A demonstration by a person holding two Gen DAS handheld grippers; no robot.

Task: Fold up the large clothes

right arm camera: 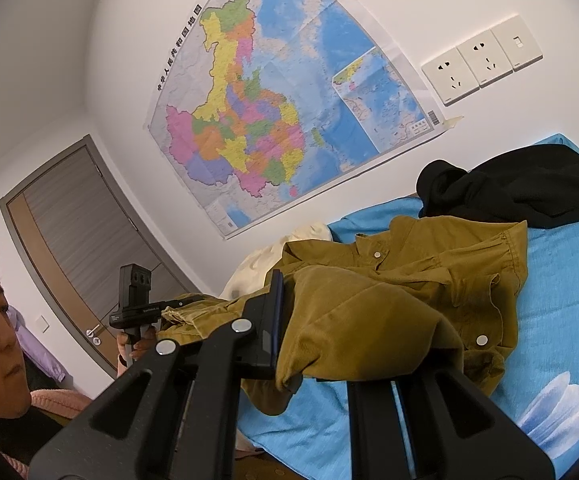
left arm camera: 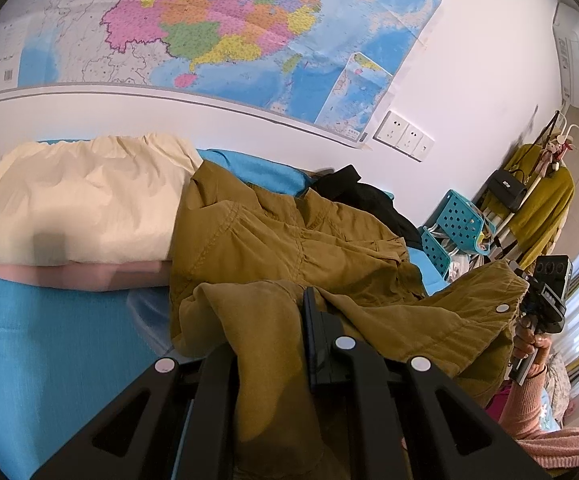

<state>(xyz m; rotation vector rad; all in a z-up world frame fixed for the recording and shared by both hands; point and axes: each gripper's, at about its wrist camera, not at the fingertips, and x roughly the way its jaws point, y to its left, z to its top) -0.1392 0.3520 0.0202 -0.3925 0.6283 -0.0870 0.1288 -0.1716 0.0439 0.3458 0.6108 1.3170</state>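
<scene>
An olive-brown corduroy shirt [left arm camera: 289, 248] with snap buttons lies crumpled on the blue bed sheet [left arm camera: 49, 340]. My left gripper [left arm camera: 273, 332] is shut on one edge of the shirt, and the cloth drapes down between its fingers. My right gripper [right arm camera: 353, 320] is shut on another edge of the same shirt [right arm camera: 409, 280], and the cloth hangs over its fingers. The shirt's hem is stretched between the two grippers, raised above the bed. The right gripper also shows in the left wrist view [left arm camera: 545, 296], and the left gripper in the right wrist view [right arm camera: 141, 312].
A folded cream garment [left arm camera: 81, 200] on a pink one [left arm camera: 73, 276] sits at the bed's left. A black garment [right arm camera: 521, 188] lies at the back by the wall. Blue baskets [left arm camera: 453, 228] and a coat rack [left arm camera: 537, 200] stand beyond the bed.
</scene>
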